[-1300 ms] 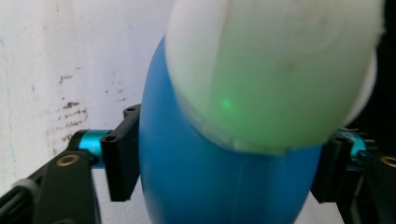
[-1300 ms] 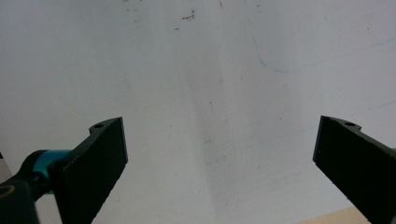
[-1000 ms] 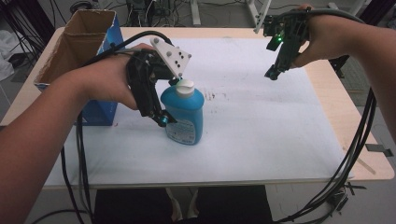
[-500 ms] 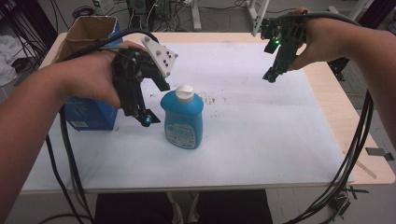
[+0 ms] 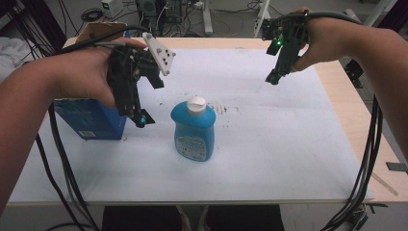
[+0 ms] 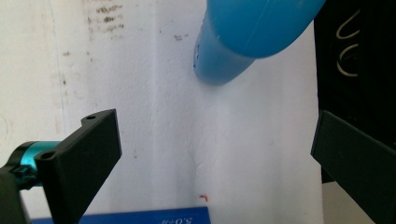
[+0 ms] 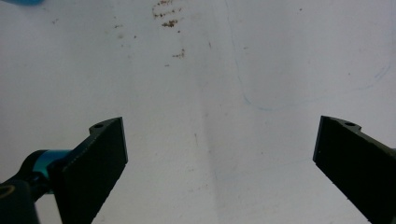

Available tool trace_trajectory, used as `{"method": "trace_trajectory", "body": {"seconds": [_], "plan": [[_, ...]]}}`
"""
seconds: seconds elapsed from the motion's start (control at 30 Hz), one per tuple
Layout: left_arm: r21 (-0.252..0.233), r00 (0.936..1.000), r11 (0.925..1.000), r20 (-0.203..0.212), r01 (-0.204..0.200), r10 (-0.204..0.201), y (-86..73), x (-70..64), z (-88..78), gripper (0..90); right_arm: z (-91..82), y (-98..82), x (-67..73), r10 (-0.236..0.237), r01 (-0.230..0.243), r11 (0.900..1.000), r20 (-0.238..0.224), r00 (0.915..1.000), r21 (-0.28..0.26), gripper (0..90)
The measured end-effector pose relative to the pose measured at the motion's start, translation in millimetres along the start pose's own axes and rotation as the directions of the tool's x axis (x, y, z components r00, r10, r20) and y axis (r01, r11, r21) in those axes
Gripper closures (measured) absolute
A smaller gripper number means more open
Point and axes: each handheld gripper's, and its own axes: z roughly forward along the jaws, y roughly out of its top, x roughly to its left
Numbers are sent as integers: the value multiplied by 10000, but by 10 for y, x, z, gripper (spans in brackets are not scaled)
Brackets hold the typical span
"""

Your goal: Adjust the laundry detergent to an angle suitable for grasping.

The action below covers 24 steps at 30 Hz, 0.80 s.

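- Table (image 5: 288, 159) w/ white sheet over it, wooden edge showing at far + right sides; small brown specks on the sheet just behind the bottle.
- Cardboard box (image 5: 91, 120), blue-sided, brown flaps open at top, stands at table's left side, partly behind the left hand; its blue edge also shows at bottom of left gripper view.
- Blue soap bottle (image 5: 193, 131) w/ white cap, upright near table centre, label facing the camera, standing free w/ nothing touching it. In left gripper view its blue body (image 6: 252, 32) sits at top, beyond the jaws, not between them.
- Left gripper (image 5: 137, 115) held above the table between box + bottle, tips pointing down, just left of the bottle but apart from it. Jaws have just been opening, now spread wide; only white sheet between them. Grey three-cornered plate on top.
- Right gripper (image 5: 273, 77) held high over far right part of table, well apart from bottle, tips angled down; green light on its body. Jaws spread wide in right gripper view, bare sheet between, holding nothing.
- Black cables trail from both grippers down past the table's front edge.
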Motion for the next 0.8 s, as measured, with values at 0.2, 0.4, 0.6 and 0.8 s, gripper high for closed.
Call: {"method": "trace_trajectory", "body": {"seconds": [0.2,0.4,0.6,0.8], "plan": [[280,9996,9992,-60,277,-275,-30,50,-35,17,71,219,-38,-327,331,9992,-155,9993,237,22],[833,9986,9952,-121,518,-510,-18,101,-62,17,86,432,-74,-610,614,9980,-240,9978,136,22],[1234,9971,9894,-57,764,-763,-4,138,-94,17,139,571,-102,-862,871,9960,-380,9956,211,22],[1510,9949,9835,6,999,-1012,-2,157,-109,18,149,617,-161,-863,871,9961,-440,9953,160,22]]}}
